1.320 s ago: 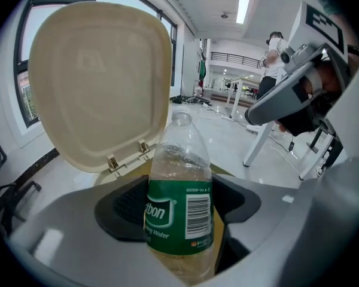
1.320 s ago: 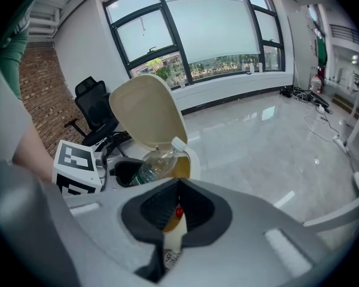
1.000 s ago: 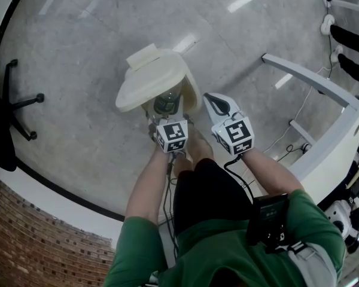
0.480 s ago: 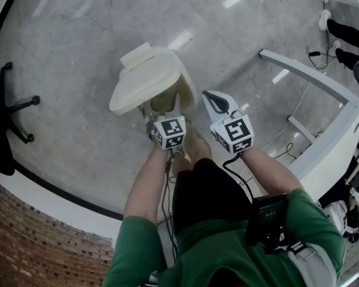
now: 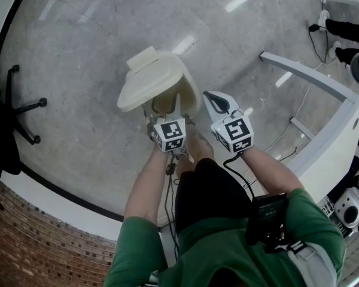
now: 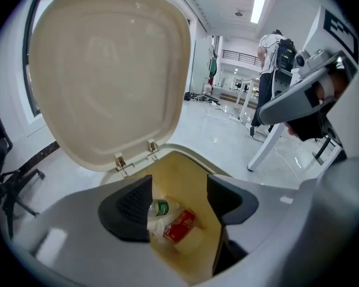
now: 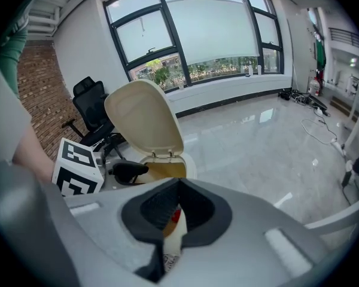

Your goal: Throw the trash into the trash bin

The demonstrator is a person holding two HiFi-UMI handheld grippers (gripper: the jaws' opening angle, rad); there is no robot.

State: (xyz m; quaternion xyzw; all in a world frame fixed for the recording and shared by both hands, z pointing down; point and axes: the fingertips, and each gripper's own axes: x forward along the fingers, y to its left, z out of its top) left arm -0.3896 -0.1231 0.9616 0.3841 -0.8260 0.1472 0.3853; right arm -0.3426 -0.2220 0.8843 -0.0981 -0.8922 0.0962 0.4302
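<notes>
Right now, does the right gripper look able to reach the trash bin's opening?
Probably yes: the lid is up and the right gripper, shut on trash, sits beside the trash bin's rim. The left gripper, its empty jaws just closing slightly, hangs over the opening.

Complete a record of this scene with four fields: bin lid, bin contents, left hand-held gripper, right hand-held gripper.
bin lid: raised open on the trash bin
bin contents: green-labelled bottle and red packet at the bottom
left hand-held gripper: over the bin's mouth; jaws apart, have just been closing slightly, nothing gripped
right hand-held gripper: off to the bin's side; jaws shut on pale trash with red on it
</notes>
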